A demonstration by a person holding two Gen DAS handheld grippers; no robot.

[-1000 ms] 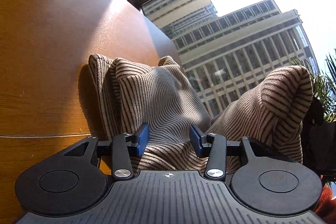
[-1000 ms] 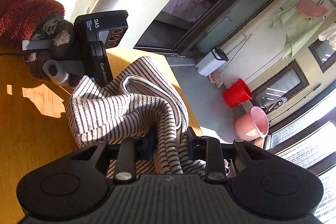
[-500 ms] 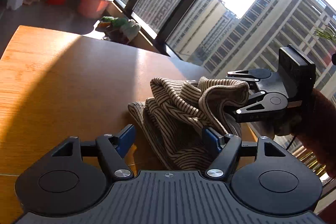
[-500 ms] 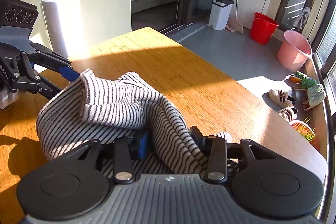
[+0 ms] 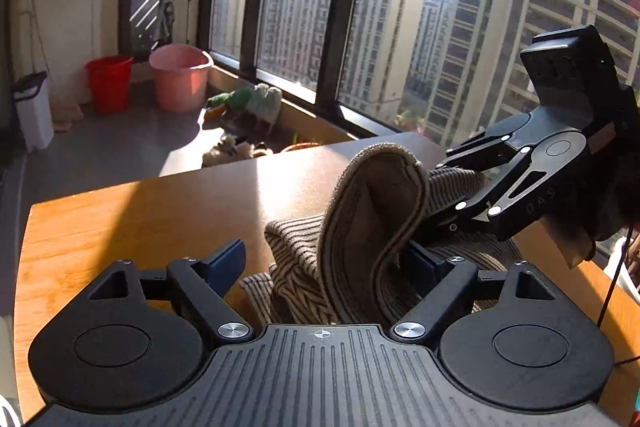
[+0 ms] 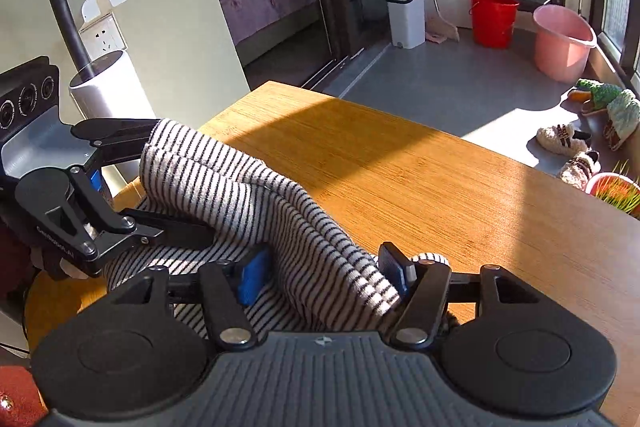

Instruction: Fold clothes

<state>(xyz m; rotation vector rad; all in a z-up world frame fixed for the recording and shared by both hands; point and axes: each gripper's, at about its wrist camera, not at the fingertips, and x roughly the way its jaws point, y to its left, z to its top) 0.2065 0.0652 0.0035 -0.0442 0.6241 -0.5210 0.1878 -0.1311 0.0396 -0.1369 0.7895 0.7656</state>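
Note:
A striped knit garment (image 5: 360, 227) lies bunched on the wooden table (image 5: 160, 211). In the left wrist view my left gripper (image 5: 328, 263) is wide open, with a raised fold of the garment between its fingers but not pinched. The right gripper (image 5: 452, 207) shows there at the right, reaching into the cloth. In the right wrist view the garment (image 6: 248, 187) runs between my right gripper's (image 6: 324, 275) open blue pads, which do not clamp it. The left gripper (image 6: 132, 179) shows at the left, open around the cloth's far end.
A red bucket (image 6: 492, 19), a pink bucket (image 6: 564, 43), a white bin (image 6: 406, 15) and several slippers (image 6: 568, 139) stand on the floor beyond the table. A white cylinder (image 6: 108, 95) stands by the wall at the left. Large windows (image 5: 392, 27) lie behind the table.
Both grippers have swung level over the table and opened wider. The garment has come down from being held up and now lies bunched on the table between them.

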